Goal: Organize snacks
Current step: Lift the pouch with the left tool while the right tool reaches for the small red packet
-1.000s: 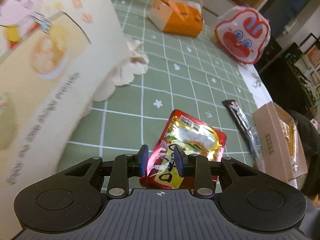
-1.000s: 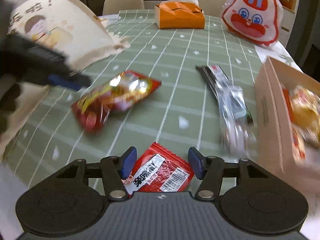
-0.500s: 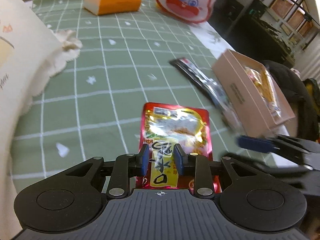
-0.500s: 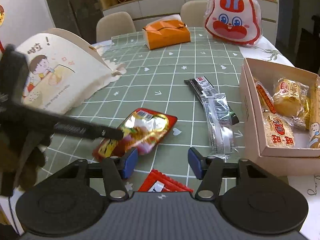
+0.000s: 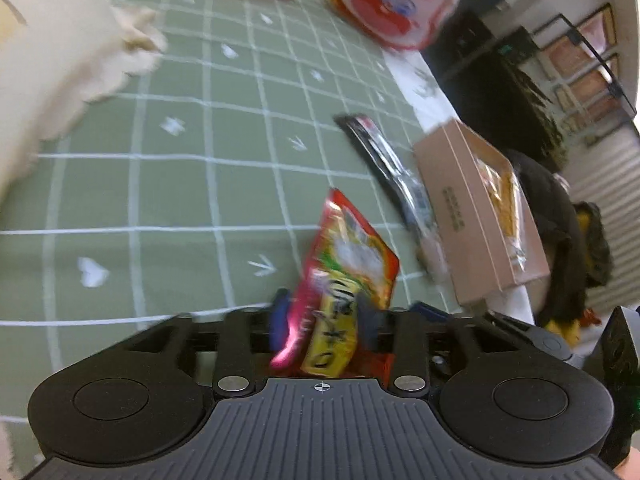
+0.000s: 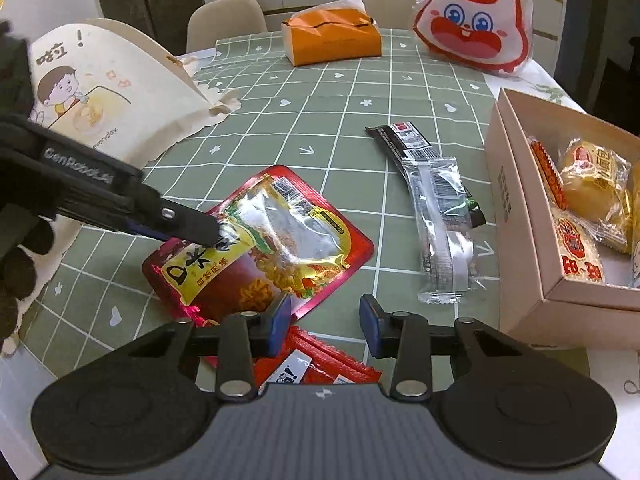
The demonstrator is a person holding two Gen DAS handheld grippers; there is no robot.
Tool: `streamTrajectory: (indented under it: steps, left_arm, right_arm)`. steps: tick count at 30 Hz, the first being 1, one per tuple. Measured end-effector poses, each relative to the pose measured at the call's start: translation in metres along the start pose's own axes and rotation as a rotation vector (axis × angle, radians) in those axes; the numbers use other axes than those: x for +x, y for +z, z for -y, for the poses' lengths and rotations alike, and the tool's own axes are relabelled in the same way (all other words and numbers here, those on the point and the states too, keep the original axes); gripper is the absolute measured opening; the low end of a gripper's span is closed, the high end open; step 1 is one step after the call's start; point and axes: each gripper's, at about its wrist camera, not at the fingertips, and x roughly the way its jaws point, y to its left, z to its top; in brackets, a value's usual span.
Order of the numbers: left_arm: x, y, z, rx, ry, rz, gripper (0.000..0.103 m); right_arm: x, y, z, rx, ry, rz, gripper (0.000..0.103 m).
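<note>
A red and yellow snack packet [image 6: 276, 240] lies on the green checked tablecloth [image 6: 340, 92]. My left gripper [image 5: 323, 320] has it between its jaws, which are opening; the pads stand apart from the foil. In the right wrist view the left gripper [image 6: 192, 228] reaches over the packet's left corner, held by a gloved hand [image 6: 20, 240]. My right gripper [image 6: 324, 322] hovers at the near table edge, jaws closing with only tablecloth between them. A small red packet [image 6: 320, 368] lies just below its fingers. The open cardboard box [image 6: 520, 216] at the right holds several wrapped snacks.
A long black and clear wrapper [image 6: 436, 208] lies between the packet and the box. A cream cartoon paper bag [image 6: 100, 92] stands at the left. An orange box [image 6: 332, 40] and a rabbit-face bag [image 6: 472, 20] sit at the far edge, chairs behind.
The left gripper's jaws have spread and let go of the red and yellow packet, after carrying it right toward the box. The right gripper's jaws have narrowed.
</note>
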Motion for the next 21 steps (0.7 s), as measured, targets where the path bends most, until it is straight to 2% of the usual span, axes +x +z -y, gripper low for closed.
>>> streamTrajectory:
  steps: [6, 10, 13, 14, 15, 17, 19, 21]
  left_arm:
    - [0.014, 0.006, 0.015, 0.025, -0.002, 0.000, 0.050]
    - [0.018, -0.002, 0.028, 0.081, -0.040, -0.055, 0.050]
    - [0.015, -0.012, 0.036, 0.093, -0.072, -0.067, 0.050]
    - [0.013, -0.015, 0.036, 0.090, -0.061, -0.062, 0.047]
    - [0.013, -0.018, 0.037, 0.086, -0.034, -0.057, 0.039]
    - [0.014, -0.024, 0.036, 0.077, -0.003, -0.047, 0.039]
    - [0.011, -0.028, 0.035, 0.044, -0.012, -0.026, 0.034]
    - [0.006, -0.030, 0.037, 0.024, -0.037, 0.004, 0.024]
  right_arm:
    - [-0.001, -0.003, 0.000, -0.021, 0.000, 0.021, 0.038]
    - [-0.004, -0.007, 0.004, -0.018, 0.010, 0.036, 0.038]
    - [-0.008, -0.011, 0.009, -0.014, 0.015, 0.047, 0.038]
    - [-0.010, -0.013, 0.011, -0.007, 0.018, 0.047, 0.038]
    - [-0.012, -0.013, 0.012, -0.003, 0.020, 0.048, 0.038]
    - [-0.015, -0.014, 0.013, -0.002, 0.025, 0.050, 0.038]
    - [-0.017, -0.016, 0.011, -0.014, 0.028, 0.051, 0.038]
    - [-0.021, -0.017, 0.009, -0.032, 0.029, 0.057, 0.038]
